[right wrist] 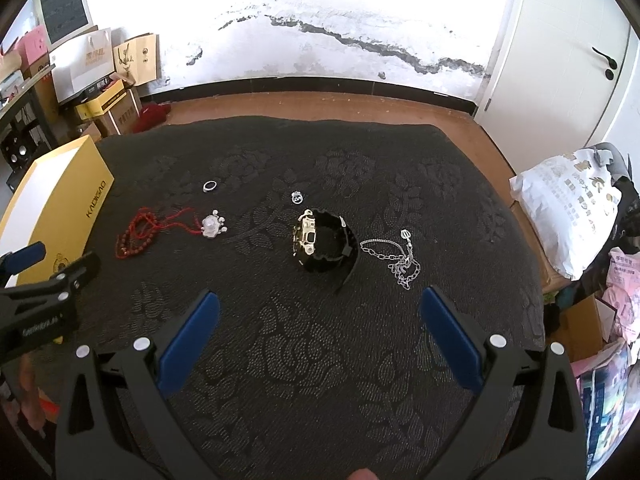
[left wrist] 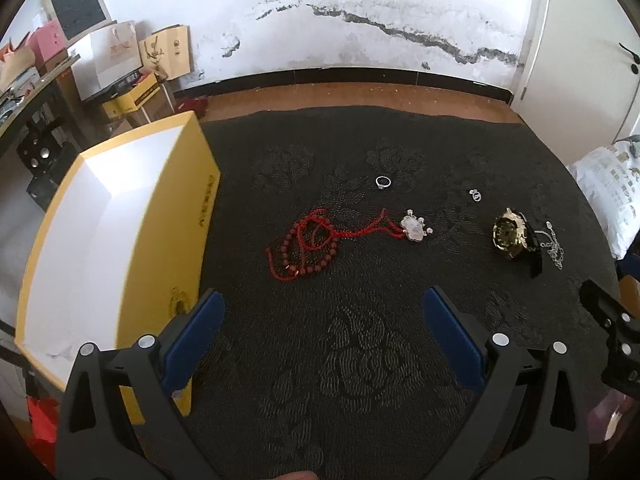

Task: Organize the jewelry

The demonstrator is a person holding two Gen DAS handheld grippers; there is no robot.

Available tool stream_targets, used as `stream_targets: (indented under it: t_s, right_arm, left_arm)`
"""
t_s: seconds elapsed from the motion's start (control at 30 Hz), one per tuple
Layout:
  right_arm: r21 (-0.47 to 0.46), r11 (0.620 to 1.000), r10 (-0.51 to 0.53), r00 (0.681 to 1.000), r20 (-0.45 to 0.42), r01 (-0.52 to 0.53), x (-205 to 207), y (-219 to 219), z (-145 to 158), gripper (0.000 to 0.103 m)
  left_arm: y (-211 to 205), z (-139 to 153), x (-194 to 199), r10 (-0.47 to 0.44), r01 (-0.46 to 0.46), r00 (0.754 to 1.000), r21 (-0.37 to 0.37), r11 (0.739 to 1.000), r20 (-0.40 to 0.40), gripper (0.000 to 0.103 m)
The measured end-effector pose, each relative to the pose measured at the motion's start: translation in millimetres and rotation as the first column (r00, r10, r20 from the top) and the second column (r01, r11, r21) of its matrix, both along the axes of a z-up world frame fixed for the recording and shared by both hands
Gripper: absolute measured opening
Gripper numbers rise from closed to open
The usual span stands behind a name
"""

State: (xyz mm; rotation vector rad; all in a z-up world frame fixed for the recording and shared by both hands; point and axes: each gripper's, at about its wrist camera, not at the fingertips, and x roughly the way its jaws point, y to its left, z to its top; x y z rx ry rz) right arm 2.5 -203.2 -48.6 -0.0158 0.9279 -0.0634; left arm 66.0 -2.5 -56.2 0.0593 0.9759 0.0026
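Note:
On a dark patterned cloth [left wrist: 360,360] lie a red bead necklace [left wrist: 310,242] with a clear pendant [left wrist: 414,229], a silver ring [left wrist: 383,182], a small silver earring [left wrist: 475,195], a black-and-gold watch [left wrist: 514,236] and a silver chain [left wrist: 554,246]. An open yellow box [left wrist: 120,240] with a white inside stands at the left. My left gripper [left wrist: 324,312] is open above the cloth, short of the necklace. My right gripper [right wrist: 320,312] is open, short of the watch [right wrist: 320,240] and chain [right wrist: 394,256]. Both hold nothing.
Cardboard boxes and paper bags [left wrist: 132,68] are stacked at the far left by a shelf. A white door [right wrist: 560,60] is on the right wall. A white printed bag [right wrist: 568,204] and other packages sit beside the cloth's right edge. Wooden floor [right wrist: 320,108] lies beyond.

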Motion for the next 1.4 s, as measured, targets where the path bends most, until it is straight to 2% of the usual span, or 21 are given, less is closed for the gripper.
stream_targets:
  t_s: [0.17, 0.27, 0.37, 0.53, 0.63, 0.8, 0.93, 1.0, 1.07, 1.2, 1.27, 1.4]
  right_arm:
    - [-0.002, 1.000, 0.003, 0.999, -0.035, -0.003, 9.5, -5.3, -12.3, 0.097]
    - [0.005, 1.000, 0.007, 0.999, -0.049, -0.007, 12.6, -7.7, -15.8, 0.097]
    - [0.014, 1.000, 0.010, 0.999, -0.053, -0.009, 14.0, -10.2, -16.8, 0.097]
    - [0.027, 0.999, 0.018, 0.999, -0.044, -0.016, 15.4, -11.5, -12.8, 0.097]
    - [0.029, 0.999, 0.017, 0.999, -0.047, -0.016, 16.7, -13.8, -14.3, 0.097]
    - [0.030, 1.000, 0.007, 0.999, -0.052, -0.006, 17.7, -18.8, -14.9, 0.097]
    - [0.031, 0.999, -0.007, 0.999, -0.041, 0.009, 17.6, -22.2, -11.8, 0.097]
    - [0.031, 0.999, -0.010, 0.999, -0.037, 0.011, 18.2, -22.4, -11.3, 0.097]
    - [0.030, 1.000, -0.009, 0.999, -0.034, 0.010, 17.8, -22.5, -11.5, 0.097]
    - [0.029, 1.000, -0.010, 0.999, -0.034, 0.010, 17.8, -22.7, -11.8, 0.097]
    - [0.030, 0.999, -0.009, 0.999, -0.033, 0.010, 18.0, -22.8, -12.0, 0.097]
    - [0.029, 1.000, -0.009, 0.999, -0.034, 0.010, 19.3, -24.2, -12.0, 0.097]
  left_arm:
    - [0.9, -24.3, 22.0, 0.012, -0.011, 1.000, 0.055, 0.998, -0.023, 0.097]
    - [7.7, -46.8, 37.9, 0.015, -0.013, 0.999, 0.050, 0.999, -0.048, 0.097]
    - [15.0, -68.2, 51.9, 0.019, -0.017, 0.999, 0.073, 0.997, -0.031, 0.097]
    - [18.5, -96.6, 67.6, -0.003, 0.006, 0.998, 0.046, 0.999, -0.066, 0.097]
    - [26.8, -100.6, 70.7, 0.008, -0.010, 0.998, -0.037, 0.999, -0.059, 0.097]
    - [26.5, -105.3, 63.8, -0.008, 0.008, 1.000, -0.025, 1.000, 0.007, 0.097]
    - [26.5, -104.9, 64.2, -0.010, 0.010, 1.000, -0.027, 1.000, 0.006, 0.097]
    - [26.1, -103.5, 63.1, -0.007, 0.008, 1.000, -0.028, 1.000, 0.008, 0.092]
    - [25.0, -99.3, 60.0, -0.019, 0.020, 1.000, -0.028, 0.999, 0.022, 0.068]
    - [28.5, -94.4, 55.8, -0.005, 0.006, 1.000, -0.018, 1.000, 0.022, 0.049]
    - [31.8, -92.2, 55.2, -0.002, 0.002, 1.000, -0.018, 1.000, 0.025, 0.020]
    - [31.8, -90.9, 54.9, -0.008, 0.008, 1.000, 0.004, 1.000, 0.014, 0.014]
